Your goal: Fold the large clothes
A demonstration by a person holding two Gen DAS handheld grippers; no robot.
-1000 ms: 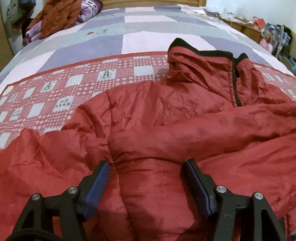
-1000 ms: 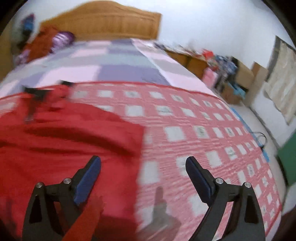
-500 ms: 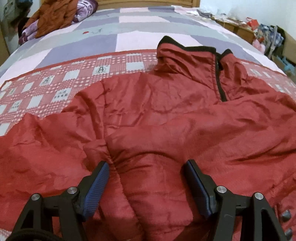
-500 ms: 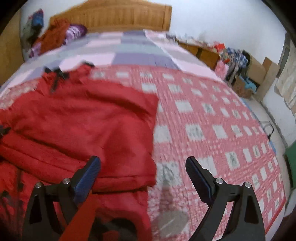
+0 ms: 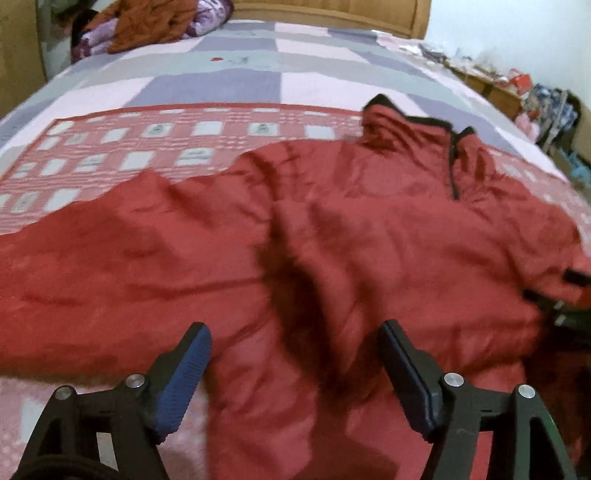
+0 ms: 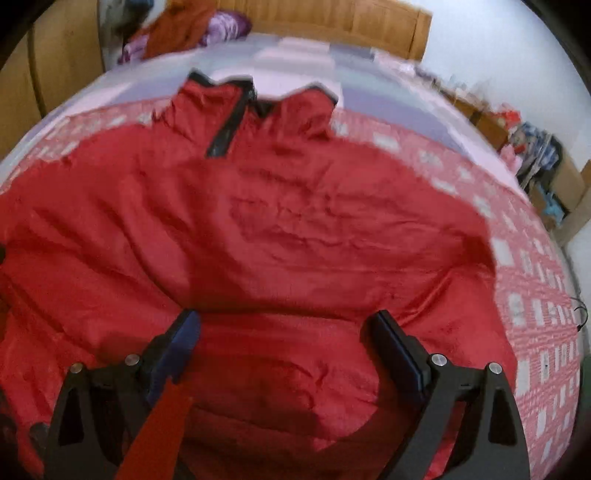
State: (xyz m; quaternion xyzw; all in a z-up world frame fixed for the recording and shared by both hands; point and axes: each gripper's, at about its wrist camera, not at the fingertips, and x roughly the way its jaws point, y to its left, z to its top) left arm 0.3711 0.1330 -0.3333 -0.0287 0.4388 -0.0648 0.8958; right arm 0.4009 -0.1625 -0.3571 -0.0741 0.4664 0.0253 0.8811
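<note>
A large red padded jacket (image 5: 332, 236) with a black-trimmed collar (image 5: 410, 114) lies spread on the bed, collar toward the headboard. In the right wrist view the same jacket (image 6: 280, 229) fills the frame, its black zipper (image 6: 225, 129) running down from the collar. My left gripper (image 5: 295, 354) hovers over the jacket's left part near a dark fold; its jaws are opening and the pads press on nothing. Over the jacket's lower middle my right gripper (image 6: 282, 332) stands open, gripping nothing. A red strip (image 6: 159, 432) hangs beside its left finger.
The bed has a red-and-white checked cover (image 5: 129, 155) and a grey-lilac quilt (image 5: 229, 85) beyond. Orange and purple clothes (image 5: 147, 22) are piled by the wooden headboard (image 6: 332, 22). Cluttered boxes and bags (image 6: 543, 162) stand along the right wall.
Both grippers slid left over the bed. The right one came from the checked cover onto the jacket. The left one's jaws spread a little wider, and the bed cover now shows at its lower left.
</note>
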